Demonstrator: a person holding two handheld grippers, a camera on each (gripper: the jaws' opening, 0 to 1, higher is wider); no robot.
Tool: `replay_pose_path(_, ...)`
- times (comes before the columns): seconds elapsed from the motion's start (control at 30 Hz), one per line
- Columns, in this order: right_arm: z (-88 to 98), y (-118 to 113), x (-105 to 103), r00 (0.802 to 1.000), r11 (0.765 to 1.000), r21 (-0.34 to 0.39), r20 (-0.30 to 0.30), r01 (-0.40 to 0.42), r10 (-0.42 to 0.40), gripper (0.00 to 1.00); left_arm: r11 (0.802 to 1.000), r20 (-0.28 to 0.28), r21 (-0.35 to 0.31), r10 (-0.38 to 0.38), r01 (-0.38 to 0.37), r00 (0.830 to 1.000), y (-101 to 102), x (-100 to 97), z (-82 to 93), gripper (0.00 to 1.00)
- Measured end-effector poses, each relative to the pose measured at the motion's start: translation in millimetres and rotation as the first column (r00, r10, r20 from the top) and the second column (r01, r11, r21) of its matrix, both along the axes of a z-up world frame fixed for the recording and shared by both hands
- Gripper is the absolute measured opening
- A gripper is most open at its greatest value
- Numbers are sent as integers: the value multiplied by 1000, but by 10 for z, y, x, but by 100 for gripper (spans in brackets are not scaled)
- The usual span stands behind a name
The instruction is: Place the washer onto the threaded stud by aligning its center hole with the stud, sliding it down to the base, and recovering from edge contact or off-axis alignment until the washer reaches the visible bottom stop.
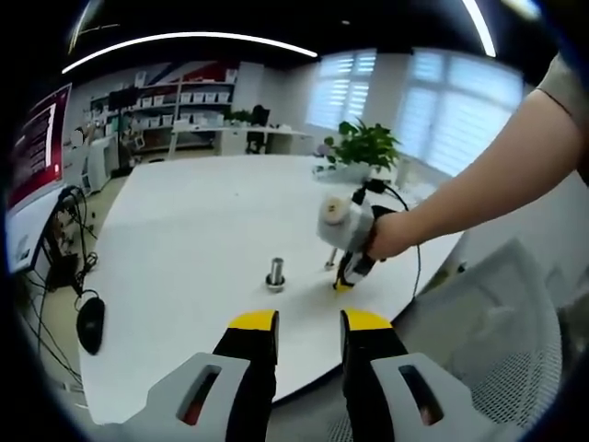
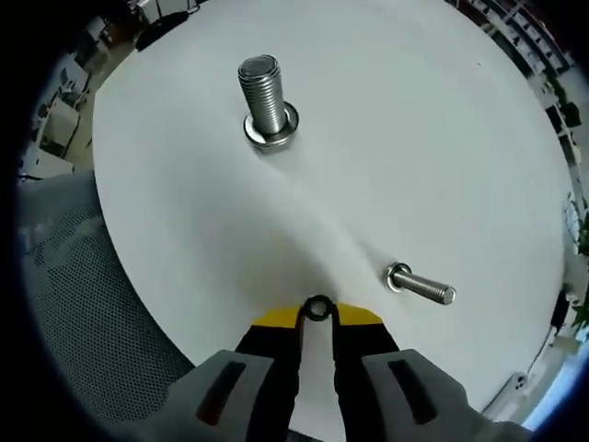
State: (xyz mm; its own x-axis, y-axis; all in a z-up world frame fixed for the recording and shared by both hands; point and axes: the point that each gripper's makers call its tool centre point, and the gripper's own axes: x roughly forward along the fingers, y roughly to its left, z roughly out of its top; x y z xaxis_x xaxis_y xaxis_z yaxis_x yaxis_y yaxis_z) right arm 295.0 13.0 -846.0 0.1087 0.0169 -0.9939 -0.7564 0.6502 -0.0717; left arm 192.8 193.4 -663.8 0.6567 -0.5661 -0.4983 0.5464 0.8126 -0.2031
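The threaded stud stands upright on the white table, head down, with a ring at its base; it also shows small as the stud. A small dark washer sits pinched between the yellow tips of my right gripper, low over the table near its edge and well short of the stud. In the left gripper view a hand holds the right gripper pointing down at the table, right of the stud. My left gripper hovers in front of the table edge, open and holding nothing.
A second bolt lies on its side right of the washer. A grey mesh chair stands by the table's rim. A potted plant sits at the far edge, and a black mouse with cables lies at the left.
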Motion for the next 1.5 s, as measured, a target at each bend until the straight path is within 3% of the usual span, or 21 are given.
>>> replay_pose_path(0.23,-6,-4,-2,1000,1000,-1,5,-8,8,14,1000,5,2,1,-1,1000,2,10,7,24)
replay_pose_path(0.4,4,8,-11,994,996,8,60,-92,91,14,1000,5,3,-2,2,1000,-6,14,9,23)
replay_pose_path(0.53,4,9,-1,994,996,5,65,-87,87,14,1000,3,5,-12,12,1000,-21,0,4,23)
replay_pose_path(0.7,10,8,7,983,986,2,67,-169,168,14,1000,7,-2,2,-2,1000,-3,12,18,23)
replay_pose_path(0.9,24,-18,-31,986,990,18,99,-139,137,14,1000,9,2,11,-11,1000,11,18,15,23)
replay_pose_path(1.03,44,-13,-74,988,992,31,89,-126,122,14,1000,14,-3,18,-18,1000,20,26,27,23)
replay_pose_path(1.17,139,17,-45,990,992,86,117,-90,80,14,1000,14,-1,16,-16,1000,17,27,27,23)
replay_pose_path(1.33,271,22,38,985,980,197,168,-1,-33,14,1000,17,-5,14,-14,1000,13,29,35,23)
replay_pose_path(1.5,383,-45,33,980,975,223,192,14,-58,14,1000,16,-8,20,-20,1000,21,31,36,23)
